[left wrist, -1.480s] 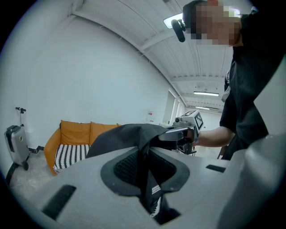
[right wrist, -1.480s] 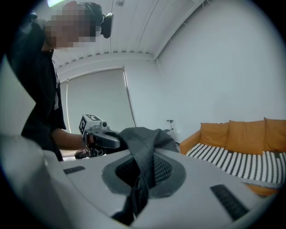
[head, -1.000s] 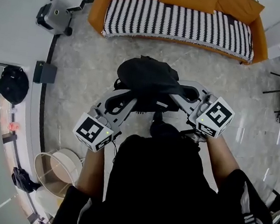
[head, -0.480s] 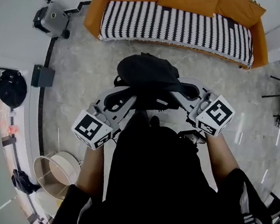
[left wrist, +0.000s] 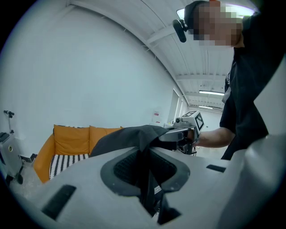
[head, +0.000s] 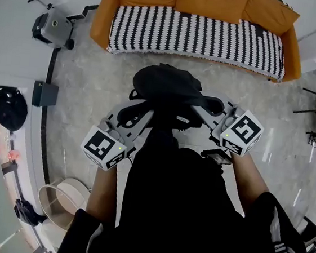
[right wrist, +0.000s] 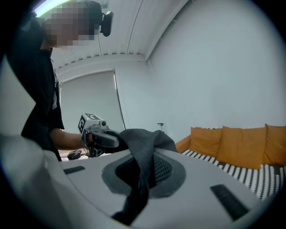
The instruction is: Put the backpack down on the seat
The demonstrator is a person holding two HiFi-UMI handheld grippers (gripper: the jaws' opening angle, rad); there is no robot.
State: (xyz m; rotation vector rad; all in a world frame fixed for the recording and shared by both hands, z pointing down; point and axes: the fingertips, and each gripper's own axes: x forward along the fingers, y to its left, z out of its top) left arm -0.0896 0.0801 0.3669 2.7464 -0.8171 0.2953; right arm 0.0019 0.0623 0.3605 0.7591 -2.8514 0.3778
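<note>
1. The sofa (head: pixel 198 20) is the target seat. It stands ahead of both claws and well apart from them, with bare floor (head: pixel 95 76) between. A striped cover (head: pixel 197 34) lies over its seat cushions, so the landing surface looks flat and free.

2. The backpack (head: pixel 165 84) hangs between the two claws, above the floor and short of the sofa. I judge that it is carried from two sides so the load stays level and does not swing.

3. The left gripper (left wrist: pixel 147 179) is clamped narrow on a fold of the backpack's dark fabric that runs down through its jaws. The right gripper (right wrist: pixel 140 176) is likewise closed tight on a grey-black fold. Both claws point slightly downward, and the fabric drapes over each from above.

4. Limits of view:
- The head view cuts off the sofa's backrest at the top edge.
- My torso and the bag's top hide its lower body.
- Fabric covers both sets of fingertips.
- I cannot tell whether each claw holds a strap, a handle or loose cloth.
</note>
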